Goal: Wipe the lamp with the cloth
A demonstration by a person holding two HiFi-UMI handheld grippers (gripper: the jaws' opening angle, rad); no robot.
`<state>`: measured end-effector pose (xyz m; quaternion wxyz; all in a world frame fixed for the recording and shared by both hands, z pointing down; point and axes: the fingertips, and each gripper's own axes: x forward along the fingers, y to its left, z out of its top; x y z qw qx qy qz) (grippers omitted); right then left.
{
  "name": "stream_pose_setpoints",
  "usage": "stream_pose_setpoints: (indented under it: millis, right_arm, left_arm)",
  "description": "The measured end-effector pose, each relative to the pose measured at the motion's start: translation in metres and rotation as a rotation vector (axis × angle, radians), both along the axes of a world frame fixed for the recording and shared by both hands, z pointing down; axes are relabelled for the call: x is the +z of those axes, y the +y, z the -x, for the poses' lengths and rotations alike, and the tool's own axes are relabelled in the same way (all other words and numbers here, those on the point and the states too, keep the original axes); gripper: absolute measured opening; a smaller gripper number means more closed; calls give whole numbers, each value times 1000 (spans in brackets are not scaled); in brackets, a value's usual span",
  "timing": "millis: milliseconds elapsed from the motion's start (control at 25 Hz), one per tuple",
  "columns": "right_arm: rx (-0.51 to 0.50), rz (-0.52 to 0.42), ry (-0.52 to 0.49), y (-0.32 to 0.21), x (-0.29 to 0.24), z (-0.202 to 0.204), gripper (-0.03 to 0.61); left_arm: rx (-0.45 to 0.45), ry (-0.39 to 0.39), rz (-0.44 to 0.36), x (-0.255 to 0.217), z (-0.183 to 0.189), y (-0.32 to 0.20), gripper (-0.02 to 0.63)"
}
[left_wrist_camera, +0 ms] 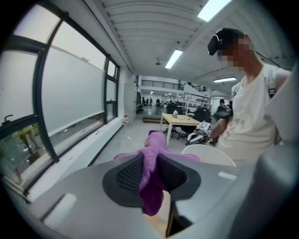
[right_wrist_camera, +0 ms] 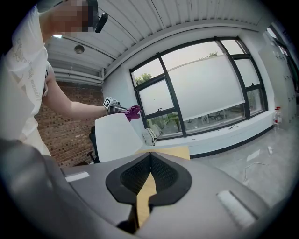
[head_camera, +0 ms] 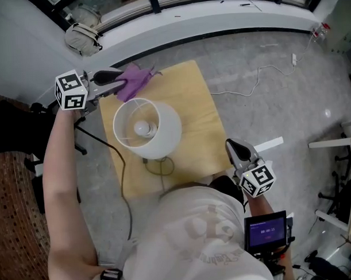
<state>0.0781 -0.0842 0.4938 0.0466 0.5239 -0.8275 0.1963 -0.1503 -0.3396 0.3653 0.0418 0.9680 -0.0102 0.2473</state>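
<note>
Just beyond the lamp [head_camera: 165, 131], the outstretched left tool [head_camera: 119, 81] clamps the cloth [head_camera: 135, 80]; the right tool [head_camera: 231, 144] hovers closed.

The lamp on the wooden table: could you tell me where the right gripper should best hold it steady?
Probably the top rim of the shade, on the side facing the right gripper, coming down from above: the shade is too wide to span, but its thin open rim fits between jaws.

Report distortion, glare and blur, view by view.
Head view: sharp, evenly lit, no harsh shadow by the lamp. Left gripper view: fisheye bending, glaring ceiling lights, the close cloth slightly soft. Right gripper view: fisheye bending, bright window, black corners.
</note>
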Motion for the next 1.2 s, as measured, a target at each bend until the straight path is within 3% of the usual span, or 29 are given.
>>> stream_pose_setpoints:
  millis: [200,600,840,1000,1200]
  right_arm:
    - [16,11,-2,0,3,-5,11]
    - [68,55,-4,1,16,-28,11]
    - [91,80,-18,0,24,-34,11]
    - [98,79,-18,2,26,-41,11]
    - [88,45,-13,0,15,-40,11]
  left_arm:
    - [164,-138,30,28,-21,16,95]
    - [264,-400,83,125,-40,8,94]
    - [316,-561,61,168,-43,0,95]
    - [293,-554,23,170,-47,-2,94]
    - [211,-431,-57,113,-48,-9,94]
